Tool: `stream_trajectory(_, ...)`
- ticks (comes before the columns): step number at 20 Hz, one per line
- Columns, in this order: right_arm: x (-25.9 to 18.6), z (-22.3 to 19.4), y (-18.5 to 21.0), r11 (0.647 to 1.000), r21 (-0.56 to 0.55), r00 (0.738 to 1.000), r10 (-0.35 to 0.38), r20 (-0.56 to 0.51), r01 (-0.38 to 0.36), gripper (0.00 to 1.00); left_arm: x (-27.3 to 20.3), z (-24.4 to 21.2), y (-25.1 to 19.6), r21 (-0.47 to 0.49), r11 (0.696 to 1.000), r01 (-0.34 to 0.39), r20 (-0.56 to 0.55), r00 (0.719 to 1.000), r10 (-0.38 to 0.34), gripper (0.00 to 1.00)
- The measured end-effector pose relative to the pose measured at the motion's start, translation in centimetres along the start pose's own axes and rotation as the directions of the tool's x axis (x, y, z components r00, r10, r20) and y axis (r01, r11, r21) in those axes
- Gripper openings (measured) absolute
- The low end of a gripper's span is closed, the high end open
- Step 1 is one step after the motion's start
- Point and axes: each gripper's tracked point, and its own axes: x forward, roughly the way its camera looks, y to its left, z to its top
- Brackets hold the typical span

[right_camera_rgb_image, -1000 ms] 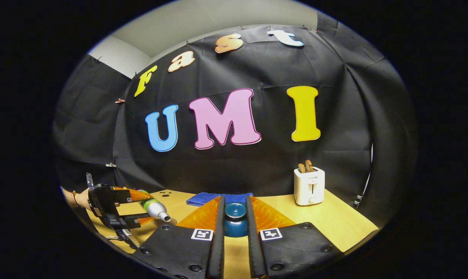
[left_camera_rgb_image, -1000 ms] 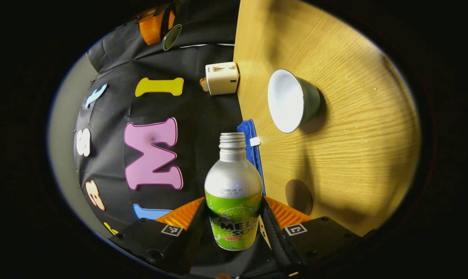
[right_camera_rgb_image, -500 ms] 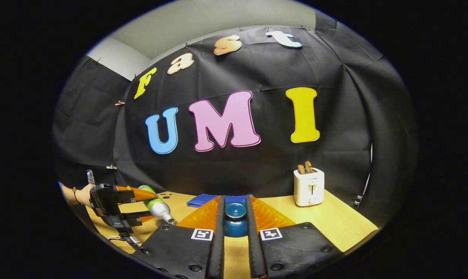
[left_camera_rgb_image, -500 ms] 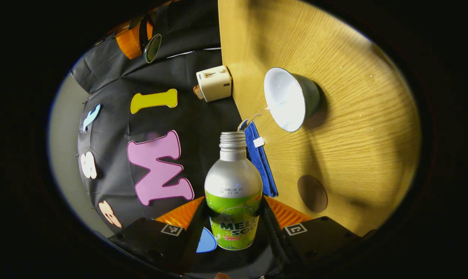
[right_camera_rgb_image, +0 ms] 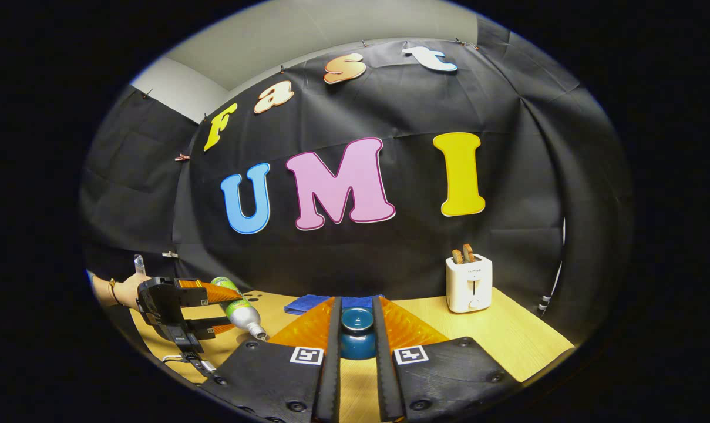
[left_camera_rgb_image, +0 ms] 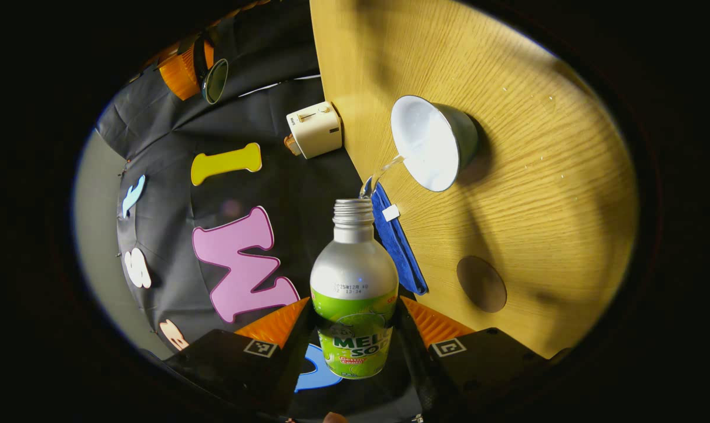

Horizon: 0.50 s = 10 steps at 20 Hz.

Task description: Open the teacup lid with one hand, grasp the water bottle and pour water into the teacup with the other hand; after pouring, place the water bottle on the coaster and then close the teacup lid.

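Jaws clamp the water bottle (left_camera_rgb_image: 355, 294), streaming into the teacup (left_camera_rgb_image: 434, 143); right gripper (right_camera_rgb_image: 356, 335) pinches the lid (right_camera_rgb_image: 356, 330) above the wooden table (left_camera_rgb_image: 542, 194).

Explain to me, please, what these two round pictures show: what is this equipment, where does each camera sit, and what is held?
No robot is here: a person holds a two-finger tool in each hand, and a camera rides on each tool.

In the left gripper view, the left tool grips a tilted water bottle; a thin stream of water runs from its mouth into the open teacup. On the wooden table lie a round coaster and a blue cloth, with a toaster at the edge.

In the right gripper view, the right tool holds the teacup lid between its fingers, lifted away from the cup.
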Motion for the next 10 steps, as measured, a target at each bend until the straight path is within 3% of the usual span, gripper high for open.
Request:
stream_trajectory(7, 0.03, 0.08, 0.16, 1.000, 0.002, 1.000, 0.007, -0.001, -0.007, 0.29, 0.11, -0.29, 0.87, 0.073, 0.997, -0.007, -0.007, 1.000, 0.008, 0.81)
stream_trajectory(8, -0.03, 0.09, 0.17, 1.000, 0.001, 1.000, 0.008, -0.002, -0.008, 0.24, 0.04, -0.32, 0.87, 0.081, 0.997, -0.006, -0.008, 1.000, 0.006, 0.81)
stream_trajectory(10, -0.09, 0.16, 0.10, 1.000, 0.002, 1.000, 0.009, -0.001, -0.009, 0.29, 0.10, -0.50, 1.02, 0.099, 0.995, -0.002, -0.009, 1.000, 0.002, 0.81)
